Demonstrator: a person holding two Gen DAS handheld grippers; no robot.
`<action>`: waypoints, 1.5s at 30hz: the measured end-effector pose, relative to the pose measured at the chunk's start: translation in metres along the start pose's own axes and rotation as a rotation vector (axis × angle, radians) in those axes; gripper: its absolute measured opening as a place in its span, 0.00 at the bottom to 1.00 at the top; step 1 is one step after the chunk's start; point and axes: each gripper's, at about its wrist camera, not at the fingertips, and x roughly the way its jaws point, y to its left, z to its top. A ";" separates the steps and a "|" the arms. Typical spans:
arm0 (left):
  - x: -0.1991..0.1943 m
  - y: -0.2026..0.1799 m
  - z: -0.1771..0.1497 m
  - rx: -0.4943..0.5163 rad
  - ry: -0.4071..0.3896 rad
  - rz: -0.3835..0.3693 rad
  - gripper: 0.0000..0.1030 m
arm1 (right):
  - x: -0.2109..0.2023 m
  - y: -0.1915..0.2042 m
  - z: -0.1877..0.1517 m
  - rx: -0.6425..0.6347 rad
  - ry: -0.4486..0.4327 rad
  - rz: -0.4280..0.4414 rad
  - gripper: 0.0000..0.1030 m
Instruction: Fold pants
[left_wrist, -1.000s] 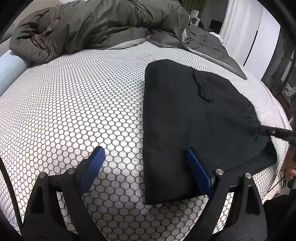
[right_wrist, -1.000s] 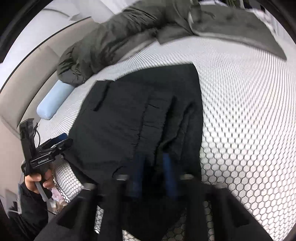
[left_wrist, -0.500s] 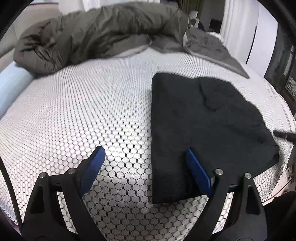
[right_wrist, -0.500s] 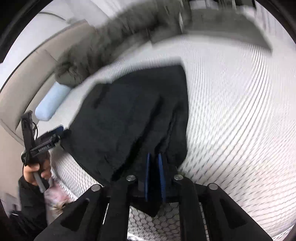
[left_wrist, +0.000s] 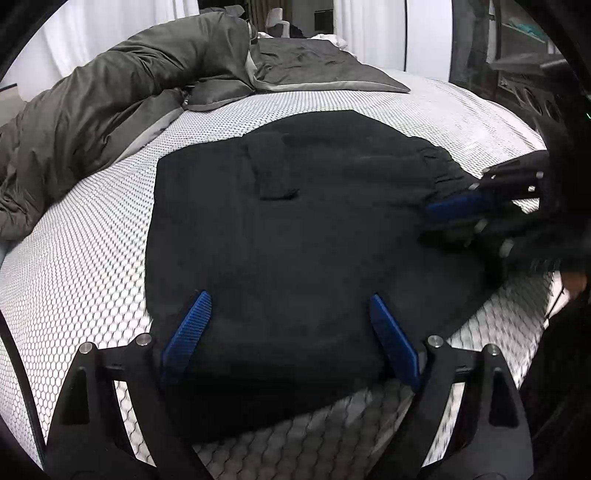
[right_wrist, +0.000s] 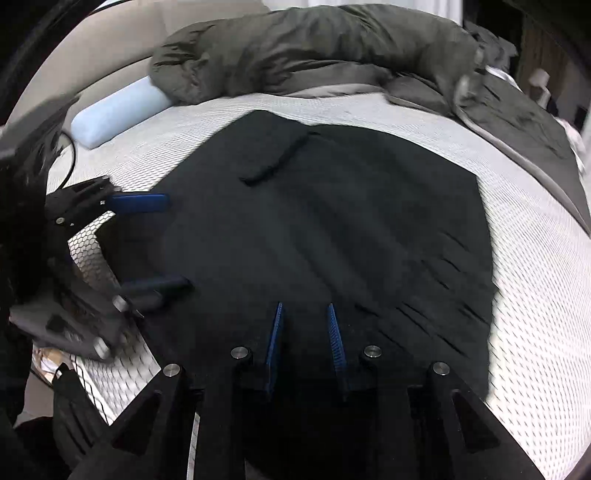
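We see the black pants (left_wrist: 295, 236) folded flat on the honeycomb-patterned bed (left_wrist: 74, 266), near its front edge. Our left gripper (left_wrist: 288, 332) hovers over their near edge, jaws wide apart; our right gripper (right_wrist: 306, 339) is partly open above the wrinkled end.

pants (left_wrist: 295, 229): near edge hidden behind my left fingers (left_wrist: 190, 328) | right gripper (left_wrist: 465, 206): lower finger dark and blurred in left view | pants (right_wrist: 332, 221) right edge smeared by blur | duvet (left_wrist: 92, 107) cut off at left frame edge
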 end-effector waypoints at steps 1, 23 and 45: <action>-0.002 0.003 -0.003 0.001 0.004 0.006 0.85 | -0.008 -0.004 -0.004 0.016 -0.002 0.011 0.23; -0.008 0.059 -0.021 -0.429 0.014 -0.065 0.65 | -0.017 -0.128 -0.011 0.412 -0.079 0.167 0.43; 0.030 0.027 0.069 -0.142 0.076 0.060 0.70 | 0.028 -0.057 0.058 0.143 -0.019 -0.038 0.45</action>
